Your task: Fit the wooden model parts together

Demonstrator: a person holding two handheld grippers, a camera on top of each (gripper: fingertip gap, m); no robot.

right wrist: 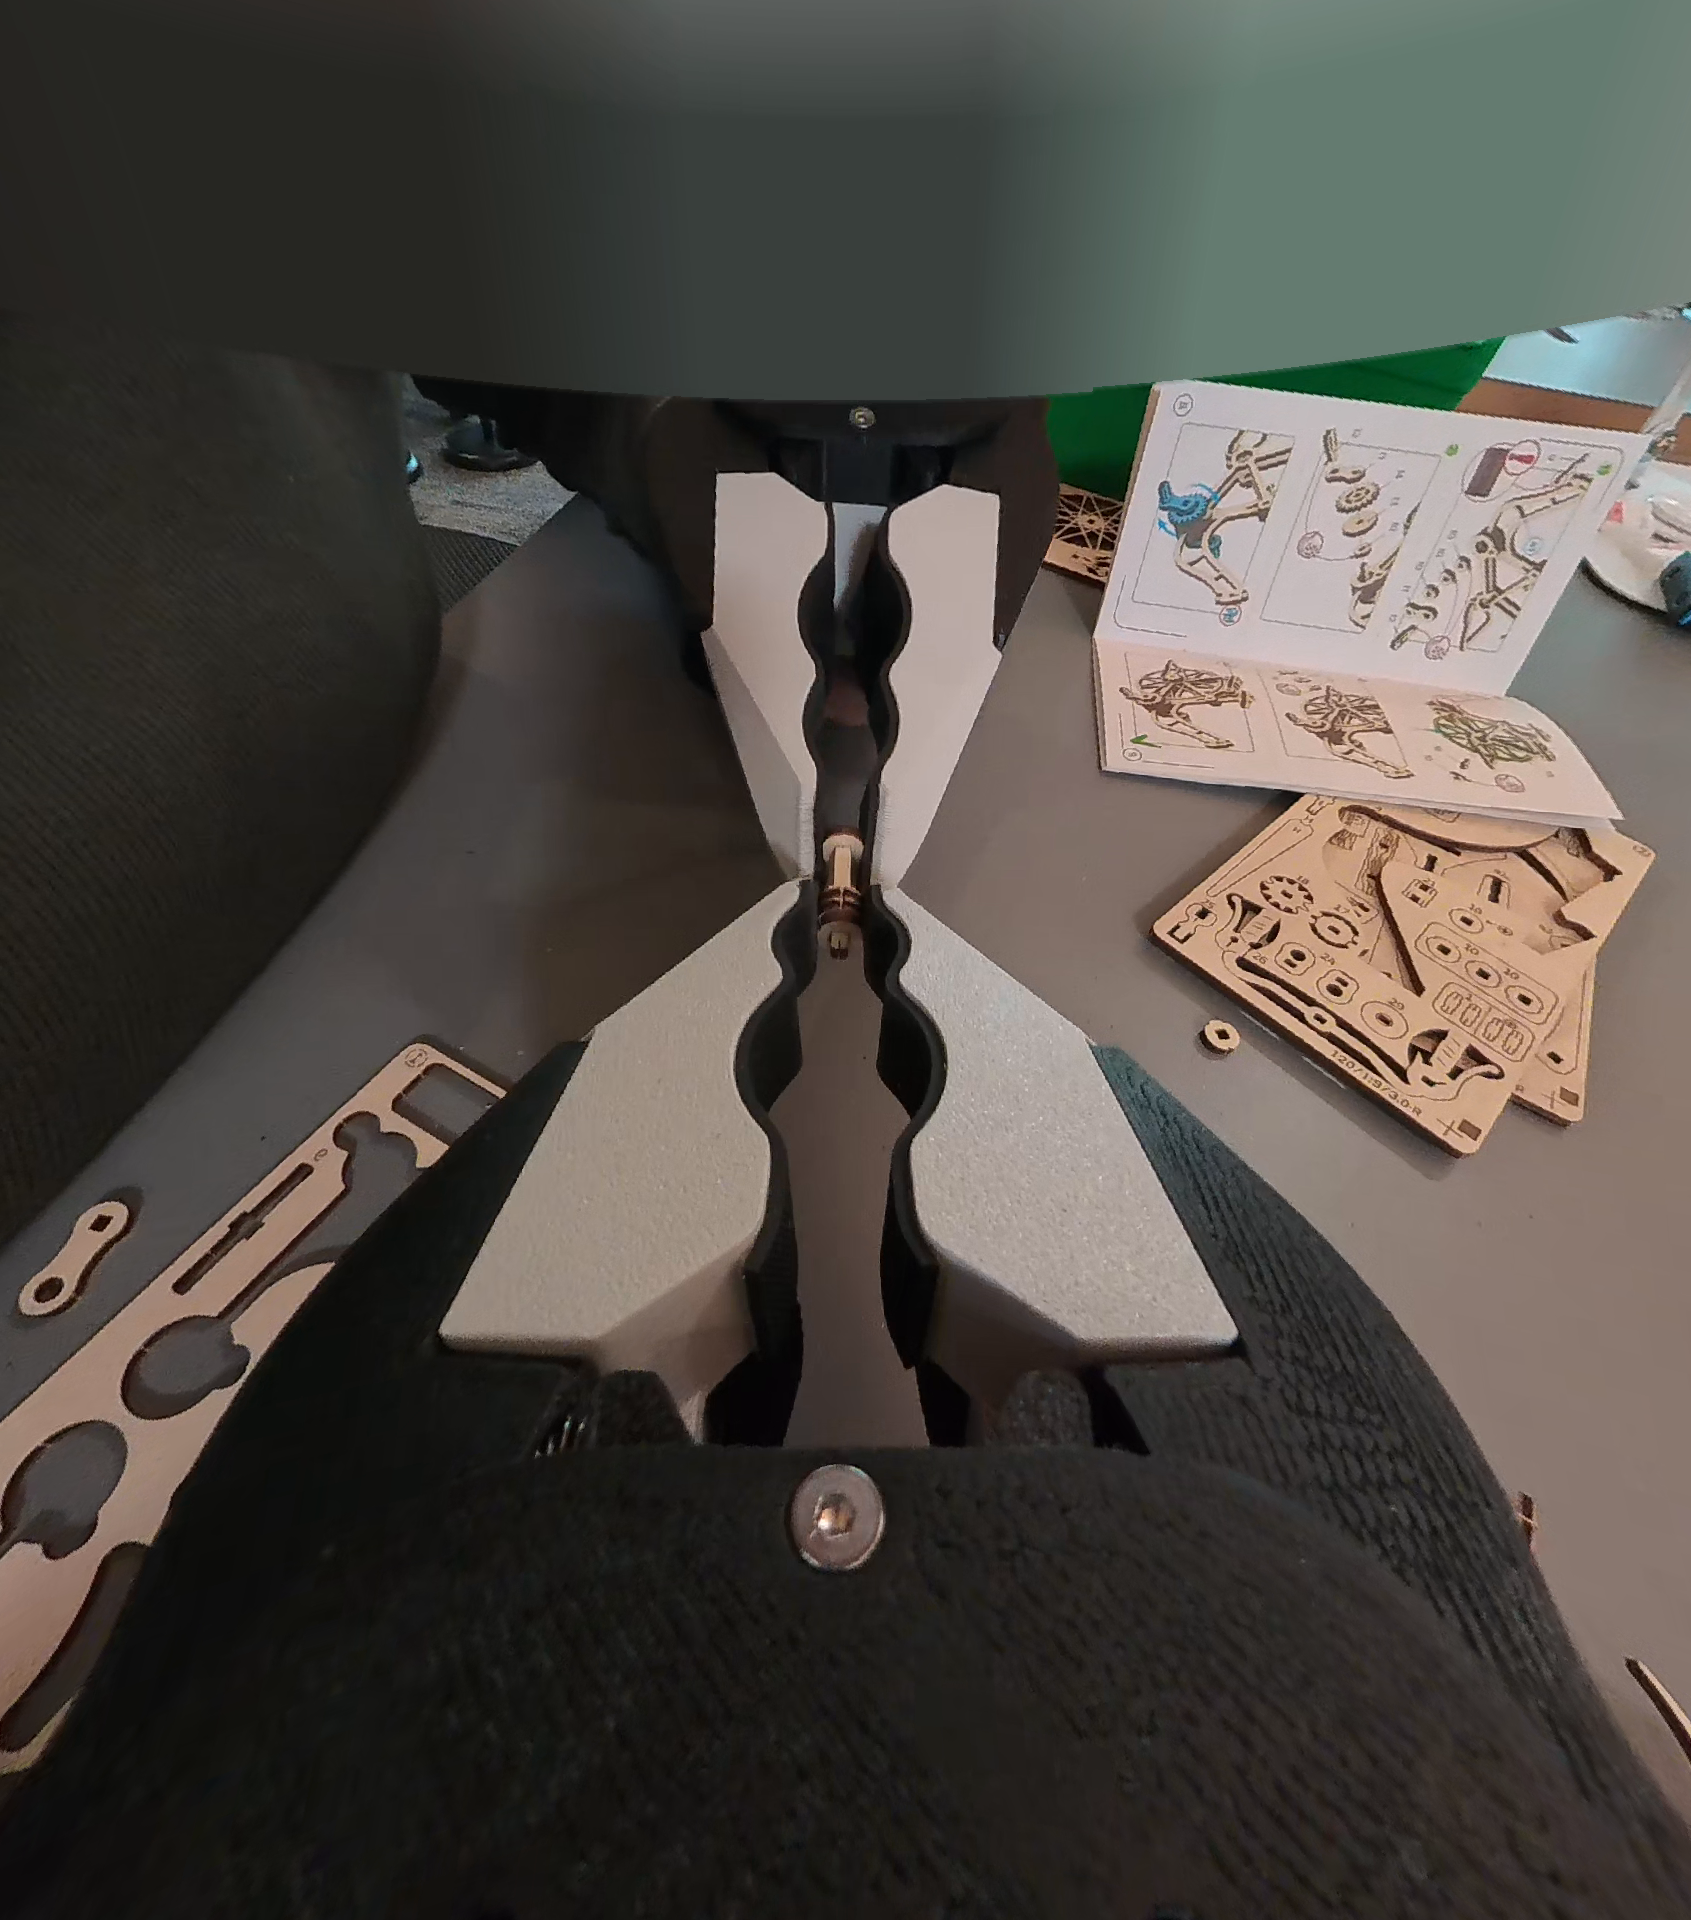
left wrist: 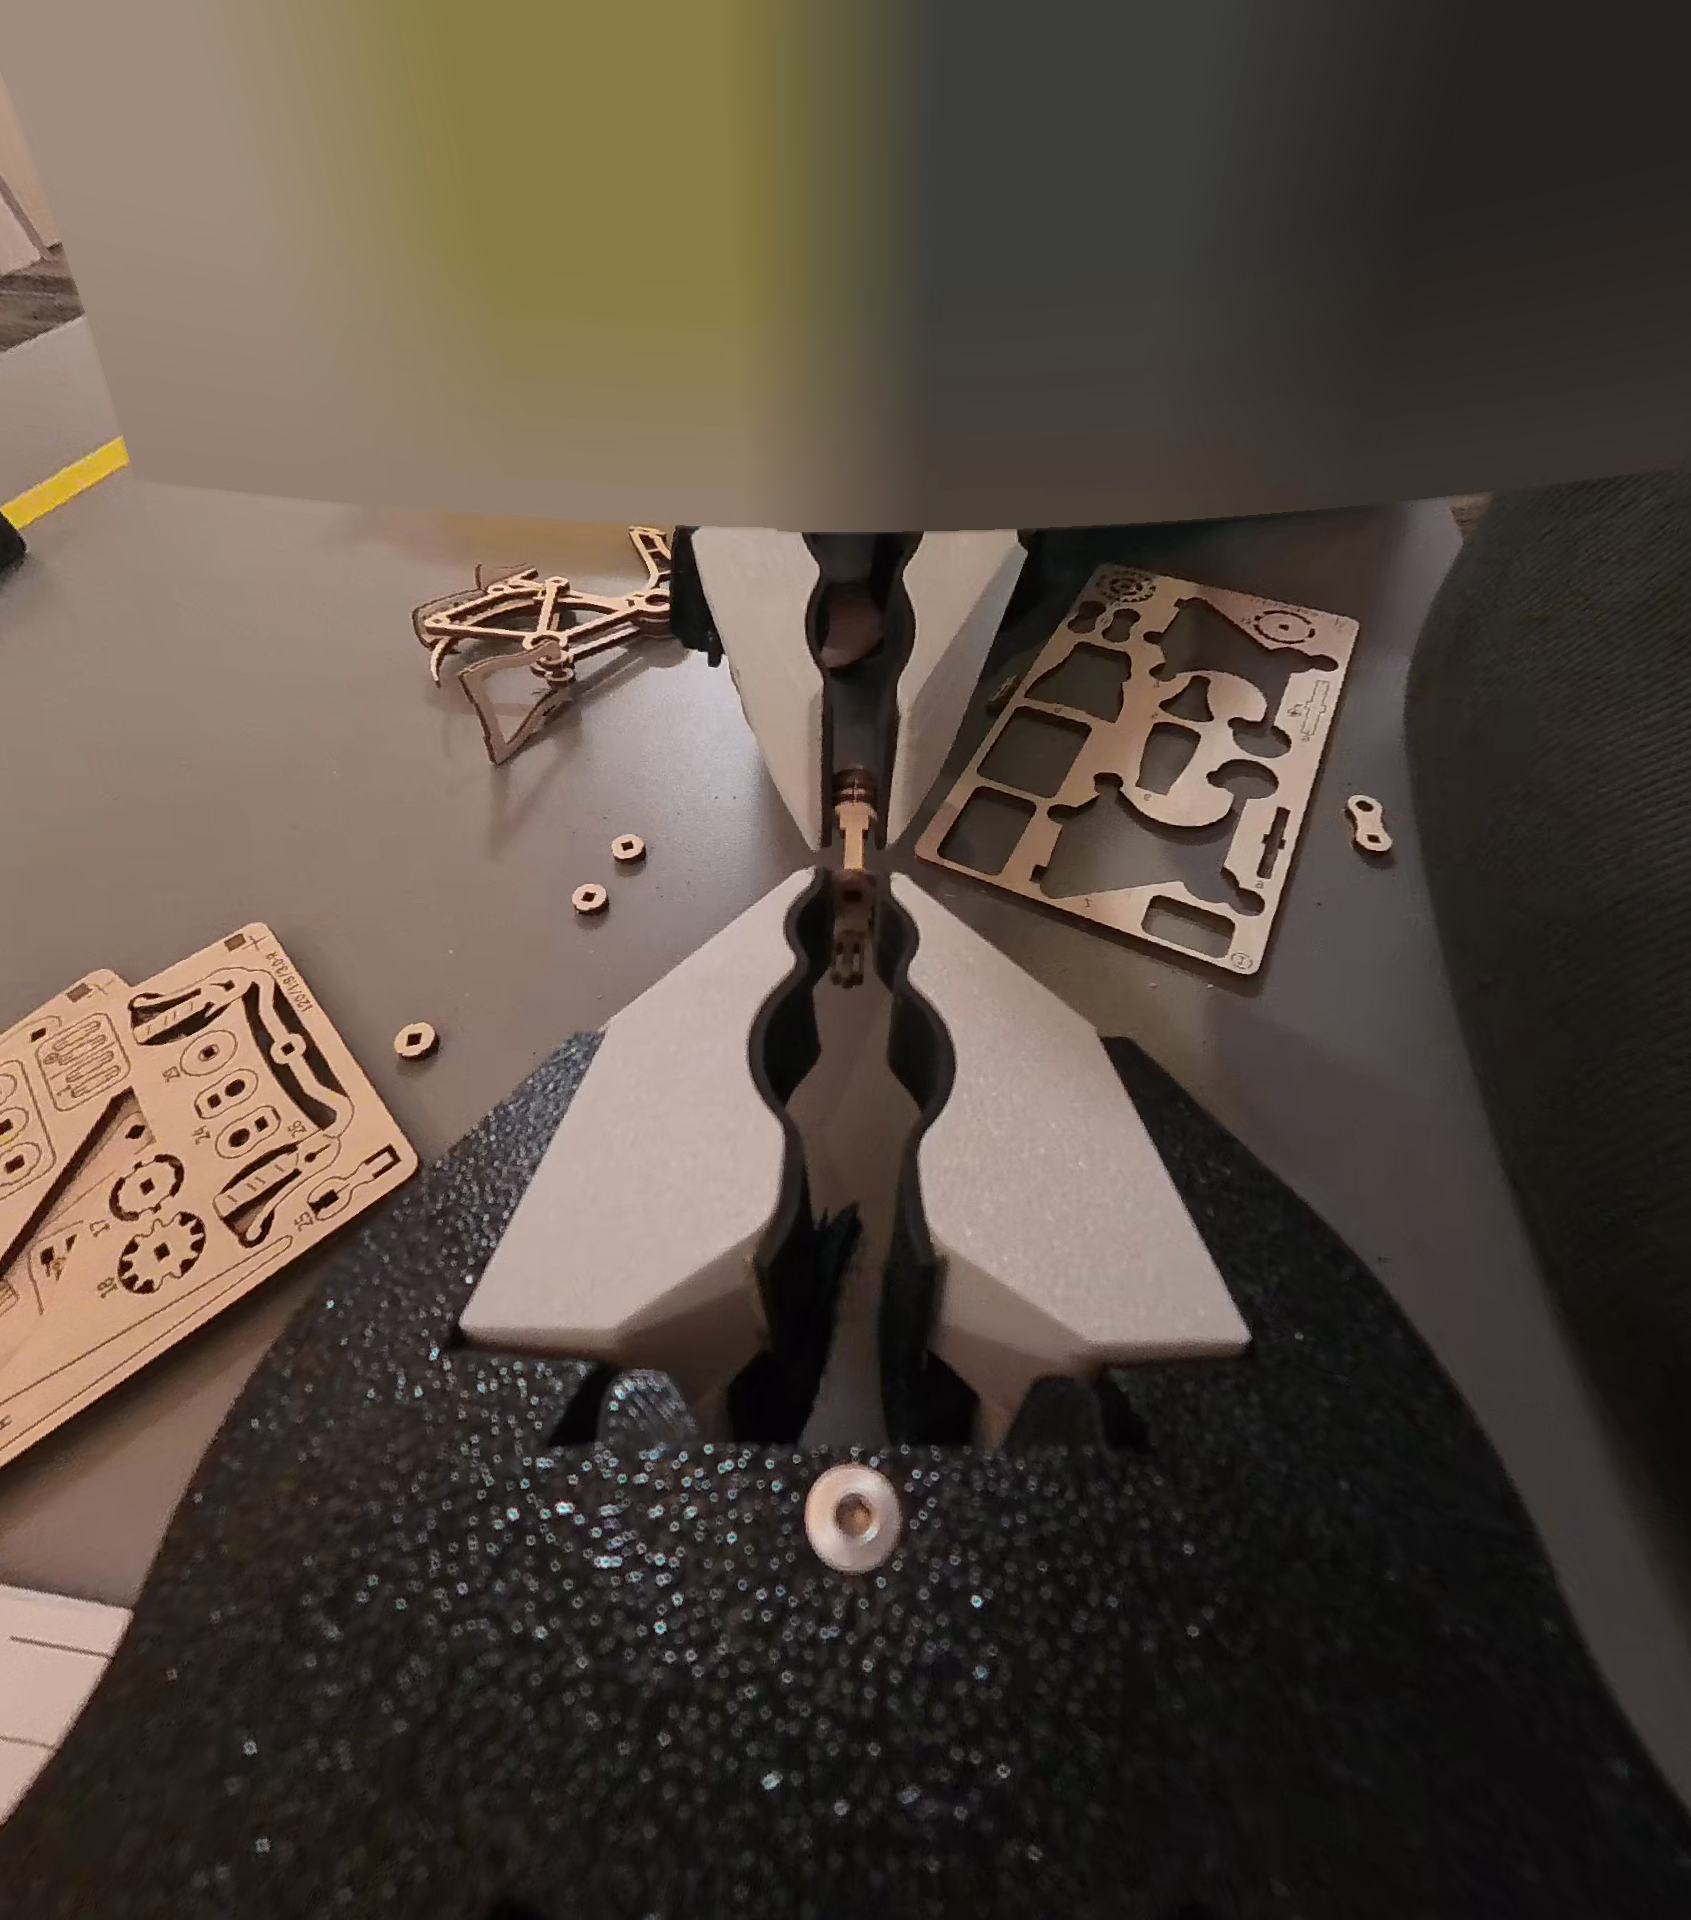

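My two grippers meet tip to tip above a grey table. My left gripper is shut on a small wooden link piece that has a thin pale peg sticking out forward. My right gripper is shut on a small stack of wooden discs that sits on the same peg. In the left wrist view the right gripper comes in from the top, holding the disc stack. In the right wrist view the left gripper faces me.
A sheet of uncut wooden parts, a punched-out sheet, a partly built model, loose washers and a small link lie around. An open instruction booklet stands at the right. Dark fabric borders the table. Left and right tips are no more than a few centimetres apart. The partly built model is about 15 cm from both grippers' fingertips.
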